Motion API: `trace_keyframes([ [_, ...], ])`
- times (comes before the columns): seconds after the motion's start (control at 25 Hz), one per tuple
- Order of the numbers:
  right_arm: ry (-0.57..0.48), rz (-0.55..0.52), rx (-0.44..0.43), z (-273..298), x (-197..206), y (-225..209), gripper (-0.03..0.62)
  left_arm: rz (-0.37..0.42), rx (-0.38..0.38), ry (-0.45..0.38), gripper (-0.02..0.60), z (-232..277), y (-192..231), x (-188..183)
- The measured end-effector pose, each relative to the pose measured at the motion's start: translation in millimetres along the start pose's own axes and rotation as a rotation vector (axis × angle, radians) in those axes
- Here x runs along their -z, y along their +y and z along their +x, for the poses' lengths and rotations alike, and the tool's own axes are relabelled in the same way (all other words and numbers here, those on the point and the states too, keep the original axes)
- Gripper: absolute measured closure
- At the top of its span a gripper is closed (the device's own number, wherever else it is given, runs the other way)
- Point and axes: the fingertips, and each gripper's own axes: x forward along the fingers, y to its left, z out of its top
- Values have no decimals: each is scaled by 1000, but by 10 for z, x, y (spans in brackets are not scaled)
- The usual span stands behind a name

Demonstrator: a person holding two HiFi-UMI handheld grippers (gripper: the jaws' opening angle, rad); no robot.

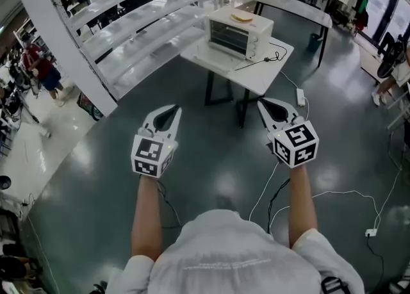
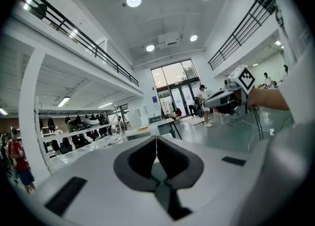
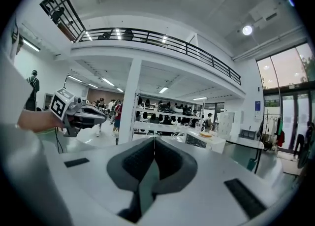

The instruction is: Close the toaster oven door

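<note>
A white toaster oven (image 1: 238,32) stands on a white table (image 1: 259,76), well ahead of both grippers. Its glass door looks upright against the front. A flat tan disc (image 1: 242,16) lies on its top. My left gripper (image 1: 174,111) and right gripper (image 1: 261,102) hover side by side over the floor, far short of the table. Both are shut, tips meeting with nothing between them. The left gripper view shows its shut jaws (image 2: 156,139), the oven (image 2: 141,133) small beyond them and the right gripper to the side. In the right gripper view the oven (image 3: 198,141) sits just right of the shut tips (image 3: 154,139).
A black cable (image 1: 259,61) runs across the table from the oven. A power strip (image 1: 300,97) and white cords (image 1: 333,194) lie on the grey floor. Long white shelving (image 1: 138,27) runs along the left. Another table (image 1: 296,6) stands behind. People walk at the far left.
</note>
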Motion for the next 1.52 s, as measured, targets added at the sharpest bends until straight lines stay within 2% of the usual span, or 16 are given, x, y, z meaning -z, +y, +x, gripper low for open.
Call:
trace_keyframes([
  [0.4,22,35,-68,79,187,-37,577,-82,-7,27,559,139,-69,146],
  [0.44,22,35,-74,84,196,-46,576,-88,-10,27,547,151,-73,148],
  [0.48,24,37,-82,89,203,-55,571,-89,-10,27,497,164,-81,145],
  [0.56,29,39,-96,102,207,-78,503,-81,-5,32,471,193,-110,127],
  [0.72,26,41,-101,119,241,-162,499,-56,-4,50,471,254,-200,144],
  [1.16,32,68,-128,132,468,-438,499,-75,-70,98,471,353,-381,294],
  [1.52,54,67,-130,554,559,-633,499,-87,-66,97,471,777,-115,405],
])
